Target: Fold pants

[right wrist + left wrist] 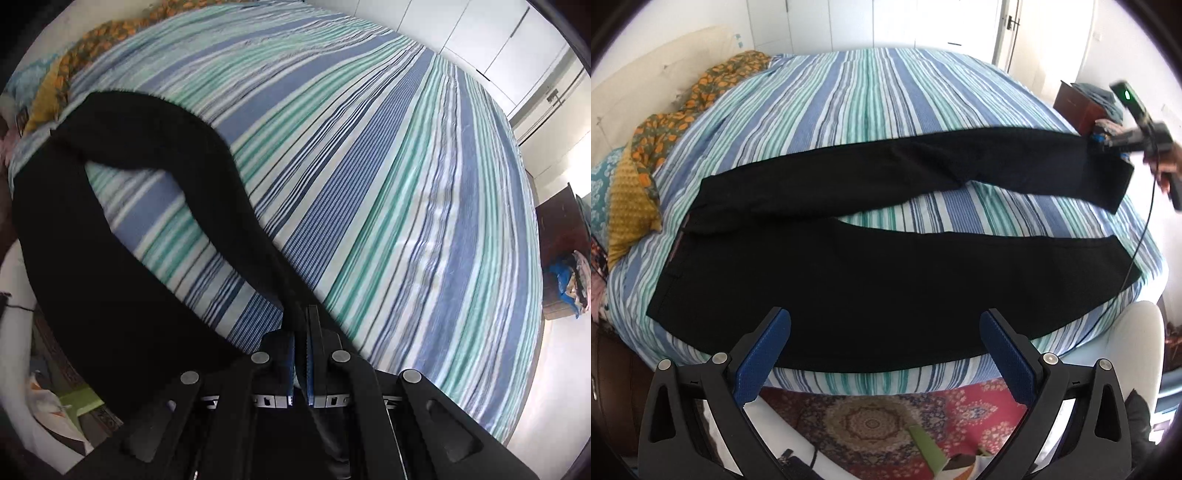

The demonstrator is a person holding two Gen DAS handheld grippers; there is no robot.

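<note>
Bare striped bedspread (871, 96) beyond pants (849, 280) (pillows (631, 199) leftward)

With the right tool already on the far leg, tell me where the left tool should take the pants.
Judging by the layout: the near leg of the pants lies flat along the bed edge. The open left tool hovers above its near hem line, so come straight down there and pinch that edge. The right tool looks shut on the far cuff.

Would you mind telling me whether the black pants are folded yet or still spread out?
Still spread out: the black pants lie flat on the striped bed, legs apart in a V with sheet showing between them.
</note>
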